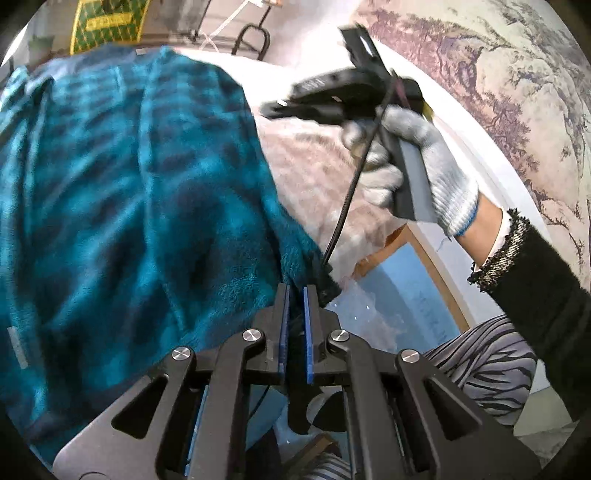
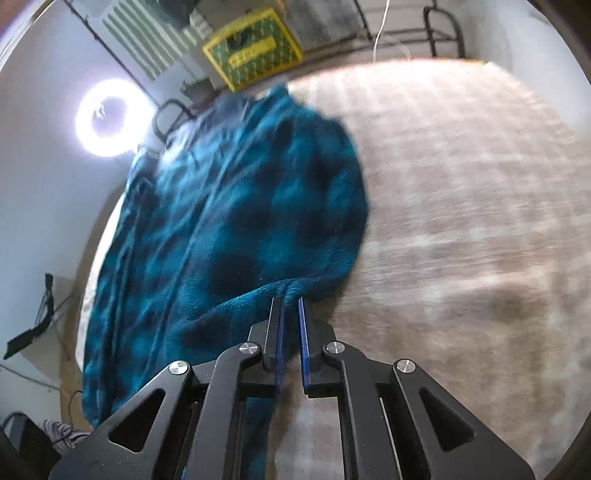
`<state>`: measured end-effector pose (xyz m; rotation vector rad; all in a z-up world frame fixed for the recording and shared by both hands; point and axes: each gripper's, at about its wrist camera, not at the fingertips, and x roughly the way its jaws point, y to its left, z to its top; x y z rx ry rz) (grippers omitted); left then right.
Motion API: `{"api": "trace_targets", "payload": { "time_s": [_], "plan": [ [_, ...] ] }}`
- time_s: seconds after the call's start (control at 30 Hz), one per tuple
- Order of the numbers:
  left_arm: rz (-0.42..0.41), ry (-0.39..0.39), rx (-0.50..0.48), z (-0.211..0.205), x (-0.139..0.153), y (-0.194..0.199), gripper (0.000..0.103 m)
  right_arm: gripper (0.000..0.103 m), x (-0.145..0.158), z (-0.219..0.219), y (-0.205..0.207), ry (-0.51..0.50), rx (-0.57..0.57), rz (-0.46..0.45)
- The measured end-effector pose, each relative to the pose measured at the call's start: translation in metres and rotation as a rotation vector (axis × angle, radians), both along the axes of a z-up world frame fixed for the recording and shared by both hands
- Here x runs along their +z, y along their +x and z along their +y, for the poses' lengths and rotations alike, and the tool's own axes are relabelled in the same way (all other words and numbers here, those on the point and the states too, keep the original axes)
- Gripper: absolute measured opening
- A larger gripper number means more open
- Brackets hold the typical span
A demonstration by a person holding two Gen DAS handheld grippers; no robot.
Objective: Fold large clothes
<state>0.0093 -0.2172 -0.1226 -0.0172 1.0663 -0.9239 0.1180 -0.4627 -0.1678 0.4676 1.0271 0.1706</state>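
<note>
A large teal and dark plaid fleece garment [image 1: 122, 192] lies spread over a beige bed cover [image 1: 306, 162]. My left gripper [image 1: 295, 290] is shut on the garment's near edge, cloth pinched between its blue pads. In the right wrist view the same garment [image 2: 236, 221] stretches away to the left over the bed cover [image 2: 461, 221]. My right gripper [image 2: 291, 301] is shut on a bunched fold of its near edge. In the left wrist view the right gripper's black body shows up to the right, its tips [image 1: 273, 107] blurred, held by a gloved hand [image 1: 417, 162].
A yellow-green crate [image 2: 255, 51] and black metal frames [image 2: 443, 29] stand beyond the bed's far edge. A bright ring light [image 2: 110, 118] is at the left. A landscape mural wall [image 1: 498, 74] runs on the right. The person's striped trousers [image 1: 484, 365] are close by.
</note>
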Motion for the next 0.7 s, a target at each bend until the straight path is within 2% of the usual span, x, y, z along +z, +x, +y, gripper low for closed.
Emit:
{"api": "trace_targets", "payload": {
  "time_s": [0.2, 0.37, 0.43, 0.5, 0.57, 0.7],
  "plan": [
    [-0.115, -0.005, 0.052, 0.023, 0.035, -0.02, 0.003, 0.006, 0.054, -0.014, -0.053, 0.002, -0.054, -0.104],
    [-0.188, 0.004, 0.08, 0.034, 0.058, -0.037, 0.004, 0.006, 0.099, -0.007, -0.108, 0.015, -0.057, -0.172],
    [-0.227, 0.013, 0.082, 0.031, 0.068, -0.042, 0.012, 0.006, 0.126, -0.004, -0.125, -0.009, -0.047, -0.197],
    [-0.253, 0.013, 0.081, 0.027, 0.073, -0.047, 0.037, 0.017, 0.158, -0.006, -0.147, -0.016, -0.049, -0.259],
    [-0.283, 0.024, 0.083, 0.019, 0.075, -0.05, 0.043, 0.056, 0.178, -0.011, -0.164, -0.017, -0.078, -0.308],
    [-0.274, 0.082, 0.054, -0.014, 0.054, -0.045, 0.043, 0.059, 0.193, -0.027, -0.191, 0.016, -0.113, -0.365]
  ]
}}
